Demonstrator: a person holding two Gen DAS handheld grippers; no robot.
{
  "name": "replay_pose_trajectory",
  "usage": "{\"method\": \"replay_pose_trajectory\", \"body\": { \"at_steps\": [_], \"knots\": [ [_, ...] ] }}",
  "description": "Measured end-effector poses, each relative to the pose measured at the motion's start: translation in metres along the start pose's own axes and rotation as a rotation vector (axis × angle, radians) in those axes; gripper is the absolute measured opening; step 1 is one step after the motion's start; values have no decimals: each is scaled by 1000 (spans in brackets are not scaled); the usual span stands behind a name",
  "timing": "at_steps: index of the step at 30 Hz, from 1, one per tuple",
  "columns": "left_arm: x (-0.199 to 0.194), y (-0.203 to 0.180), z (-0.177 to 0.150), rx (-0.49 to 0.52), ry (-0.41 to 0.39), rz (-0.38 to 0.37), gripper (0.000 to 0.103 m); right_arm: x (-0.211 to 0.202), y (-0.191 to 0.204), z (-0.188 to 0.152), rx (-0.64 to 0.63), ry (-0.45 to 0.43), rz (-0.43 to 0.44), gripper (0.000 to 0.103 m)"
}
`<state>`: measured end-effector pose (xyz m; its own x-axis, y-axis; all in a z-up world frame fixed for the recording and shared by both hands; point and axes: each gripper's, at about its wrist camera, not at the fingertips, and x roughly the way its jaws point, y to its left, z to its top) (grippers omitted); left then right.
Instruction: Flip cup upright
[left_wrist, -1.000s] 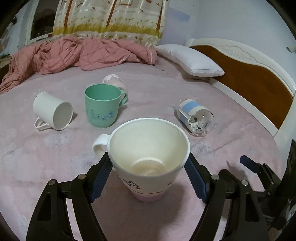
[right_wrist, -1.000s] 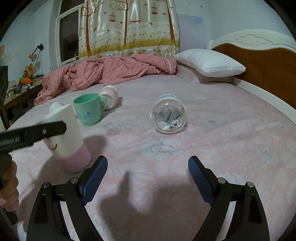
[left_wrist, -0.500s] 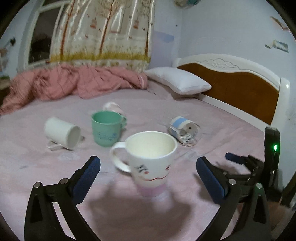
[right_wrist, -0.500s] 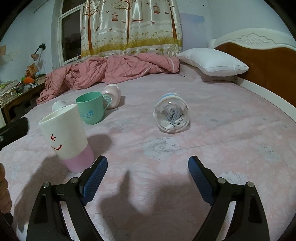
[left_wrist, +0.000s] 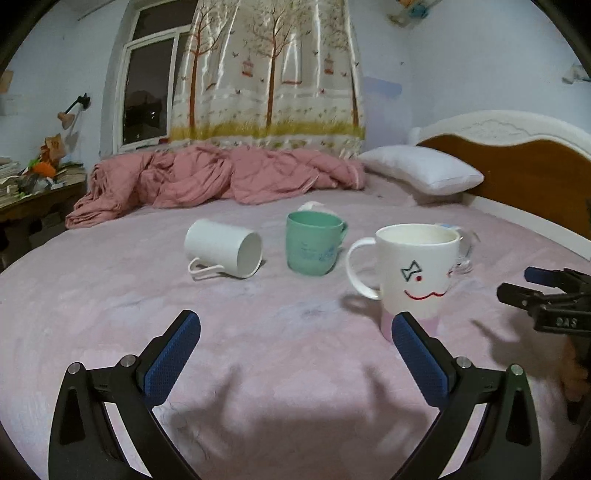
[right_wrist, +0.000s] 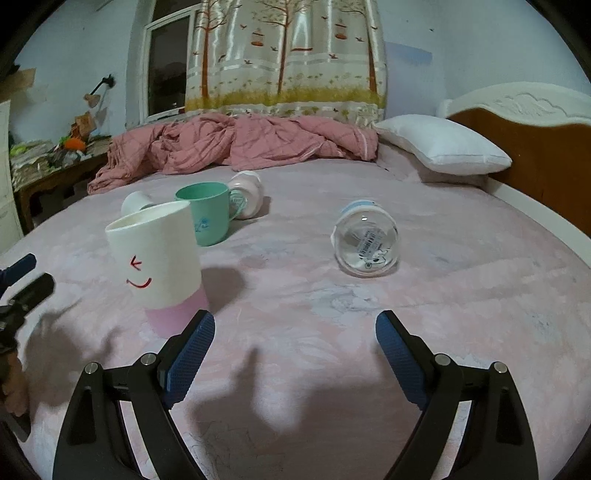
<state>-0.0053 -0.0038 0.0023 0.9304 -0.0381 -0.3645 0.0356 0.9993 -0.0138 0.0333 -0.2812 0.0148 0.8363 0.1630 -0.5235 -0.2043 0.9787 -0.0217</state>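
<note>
A white mug with a pink base and a drawn face (left_wrist: 415, 273) stands upright on the pink bed; it also shows in the right wrist view (right_wrist: 159, 258). A green mug (left_wrist: 314, 243) stands upright behind it. A plain white mug (left_wrist: 223, 248) lies on its side at the left. A clear glass cup with a blue band (right_wrist: 365, 243) lies on its side. My left gripper (left_wrist: 295, 350) is open and empty, pulled back from the face mug. My right gripper (right_wrist: 295, 354) is open and empty, low over the bed.
A pink-and-white cup (right_wrist: 247, 192) lies on its side behind the green mug. A rumpled pink quilt (left_wrist: 221, 177) and a white pillow (left_wrist: 421, 170) lie at the back. A wooden headboard (left_wrist: 532, 166) stands at the right. A cluttered side table (right_wrist: 55, 158) stands at the left.
My left gripper let go of the face mug, opened and drew back; the mug now stands free on the bed. The right gripper has barely moved.
</note>
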Motion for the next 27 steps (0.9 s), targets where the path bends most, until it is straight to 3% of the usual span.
{"method": "replay_pose_trajectory", "body": {
  "at_steps": [7, 27],
  "knots": [
    [-1, 7, -5, -36, -15, 0, 103, -1, 4, -1, -19, -3, 3, 91],
    [1, -4, -6, 12, -10, 19, 103, 0, 5, -1, -24, 5, -4, 91]
  ]
}}
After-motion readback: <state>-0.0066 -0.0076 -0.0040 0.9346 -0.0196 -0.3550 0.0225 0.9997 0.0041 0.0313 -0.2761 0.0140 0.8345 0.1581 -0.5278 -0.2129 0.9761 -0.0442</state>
